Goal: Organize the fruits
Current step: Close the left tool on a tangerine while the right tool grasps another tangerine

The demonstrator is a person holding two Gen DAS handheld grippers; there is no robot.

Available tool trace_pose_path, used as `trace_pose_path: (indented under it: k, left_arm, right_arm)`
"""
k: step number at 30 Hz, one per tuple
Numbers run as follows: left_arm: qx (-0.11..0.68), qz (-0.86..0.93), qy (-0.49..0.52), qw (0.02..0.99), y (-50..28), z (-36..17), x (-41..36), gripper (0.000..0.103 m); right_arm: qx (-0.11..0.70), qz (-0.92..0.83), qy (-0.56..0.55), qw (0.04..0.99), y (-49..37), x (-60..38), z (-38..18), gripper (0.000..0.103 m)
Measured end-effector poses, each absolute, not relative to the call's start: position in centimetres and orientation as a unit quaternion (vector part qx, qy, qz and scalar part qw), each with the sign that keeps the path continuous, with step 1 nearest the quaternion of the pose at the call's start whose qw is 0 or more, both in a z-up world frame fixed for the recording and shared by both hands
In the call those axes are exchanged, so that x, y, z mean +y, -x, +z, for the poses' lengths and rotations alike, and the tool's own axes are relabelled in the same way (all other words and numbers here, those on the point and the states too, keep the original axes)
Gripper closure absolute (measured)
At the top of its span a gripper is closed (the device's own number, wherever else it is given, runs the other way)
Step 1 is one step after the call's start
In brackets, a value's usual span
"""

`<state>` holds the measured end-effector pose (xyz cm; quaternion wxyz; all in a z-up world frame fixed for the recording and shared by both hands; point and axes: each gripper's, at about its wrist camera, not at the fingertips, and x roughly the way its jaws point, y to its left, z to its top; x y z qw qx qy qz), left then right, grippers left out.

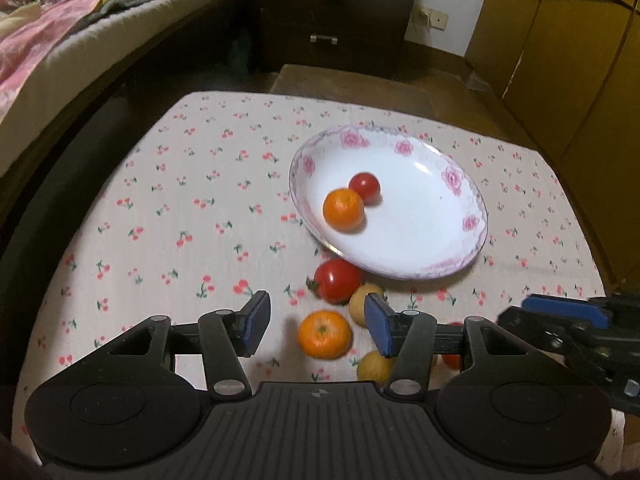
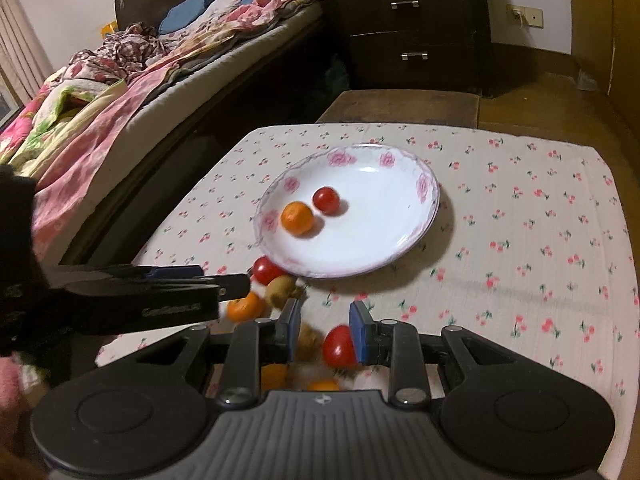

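I see a cherry-print tablecloth (image 2: 520, 216) covering the table. Left of it runs a bed (image 2: 132, 92) heaped with rumpled pink floral bedding (image 2: 80, 120) and blue pillows (image 2: 188, 8). Beyond stands a dark drawer chest (image 2: 416, 28), with a wall socket (image 2: 524, 14) and yellow-brown cabinets (image 1: 568, 48).

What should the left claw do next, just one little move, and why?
Probably lower the left claw onto the loose orange and close on it. That claw is open and holds nothing, and the loose orange lies on the cloth directly in front of it. The plate beyond already holds a plated orange and a plated tomato, so loose fruit seems bound there.
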<state>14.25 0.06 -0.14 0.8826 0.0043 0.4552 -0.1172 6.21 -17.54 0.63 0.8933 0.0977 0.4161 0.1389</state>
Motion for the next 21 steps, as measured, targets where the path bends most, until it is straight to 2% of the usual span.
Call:
trace_pose_path:
  k: [21]
  left_arm:
    - [0.456,-0.152,-0.057,0.875,-14.5,-3.6,-1.0,0.044]
  right_arm:
    - [0.451,0.147,-0.104,0.874,-3.6,-17.5,-1.0,0.075]
